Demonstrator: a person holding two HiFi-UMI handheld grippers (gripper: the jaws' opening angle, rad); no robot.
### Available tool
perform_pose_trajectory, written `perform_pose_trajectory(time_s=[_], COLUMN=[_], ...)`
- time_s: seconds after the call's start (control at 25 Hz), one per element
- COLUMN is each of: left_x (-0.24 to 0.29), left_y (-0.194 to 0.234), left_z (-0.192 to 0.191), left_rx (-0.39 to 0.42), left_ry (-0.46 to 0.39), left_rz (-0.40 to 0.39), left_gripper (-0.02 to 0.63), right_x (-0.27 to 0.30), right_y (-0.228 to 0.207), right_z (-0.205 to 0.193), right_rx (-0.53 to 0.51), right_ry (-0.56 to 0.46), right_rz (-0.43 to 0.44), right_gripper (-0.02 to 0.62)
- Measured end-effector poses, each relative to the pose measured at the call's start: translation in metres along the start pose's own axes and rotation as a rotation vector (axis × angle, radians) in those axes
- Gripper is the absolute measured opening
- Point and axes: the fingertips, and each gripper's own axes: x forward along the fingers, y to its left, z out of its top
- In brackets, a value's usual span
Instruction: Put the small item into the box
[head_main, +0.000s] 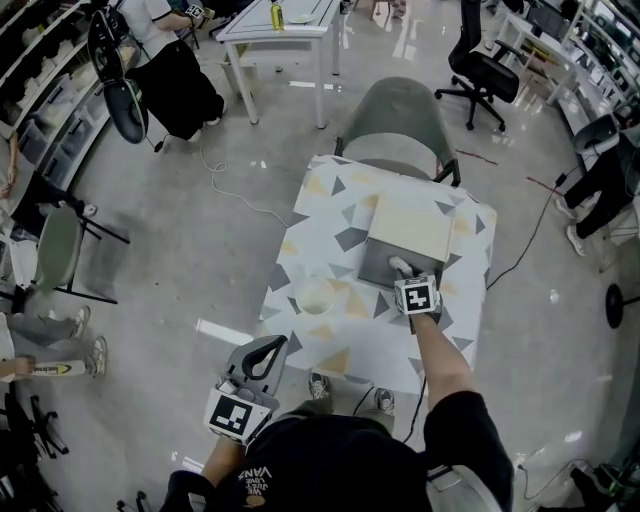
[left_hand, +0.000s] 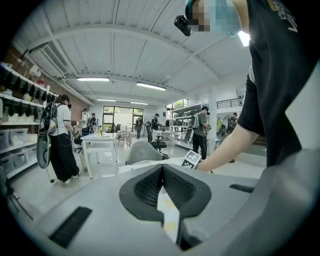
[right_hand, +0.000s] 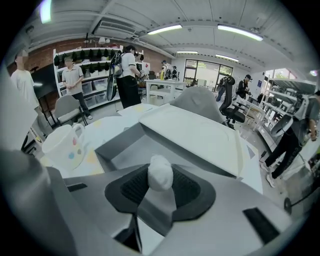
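Note:
A small white rounded item (right_hand: 160, 176) is pinched between the pads of my right gripper (right_hand: 161, 181), which is shut on it. In the head view this gripper (head_main: 401, 272) hangs over the front part of the open grey box (head_main: 376, 266), with the white item (head_main: 398, 265) at its tip. The box's pale lid (head_main: 410, 230) is folded back behind it; the grey inside of the box (right_hand: 131, 146) and the lid (right_hand: 200, 137) fill the right gripper view. My left gripper (head_main: 264, 352) is off the table near my body, its jaws shut on nothing (left_hand: 161, 169).
The box stands on a table with a patterned cloth (head_main: 330, 215). A white spotted cup (head_main: 317, 297) sits left of the box, also seen as a cup (right_hand: 64, 144) at the left. A green chair (head_main: 400, 120) stands behind the table. People and desks are farther off.

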Motion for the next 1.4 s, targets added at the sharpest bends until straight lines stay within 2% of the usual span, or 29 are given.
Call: perform_pose_trajectory(time_s=[0.48,0.76,0.92,1.08,1.4], left_x=[-0.005,-0.005,-0.006,-0.005,-0.002], left_y=[0.004,0.005,0.006,0.007,0.003], left_z=[-0.001,-0.005,-0.007,-0.008,-0.002], left_rx=[0.000,0.000,-0.002,-0.003,-0.008], left_ry=[0.006,0.018,0.022,0.028,0.014], left_rz=[0.009,0.014,0.021,0.025,0.025], left_gripper=[0.006,0.006,0.006,0.006,0.006], right_x=[0.008,0.018,0.022,0.024,0.018], right_y=[-0.007,-0.009,-0.003,-0.013,-0.012], right_z=[-0.014,-0.018,-0.023,-0.020,-0.011], right_rx=[-0.030,0.004,0.049,0.058,0.103], right_ry=[0.094,0.155,0.192,0.179,0.127], right_rz=[0.002,0.018,0.062,0.028,0.046], right_gripper=[0.127,0.135,0.138,0.155,0.178])
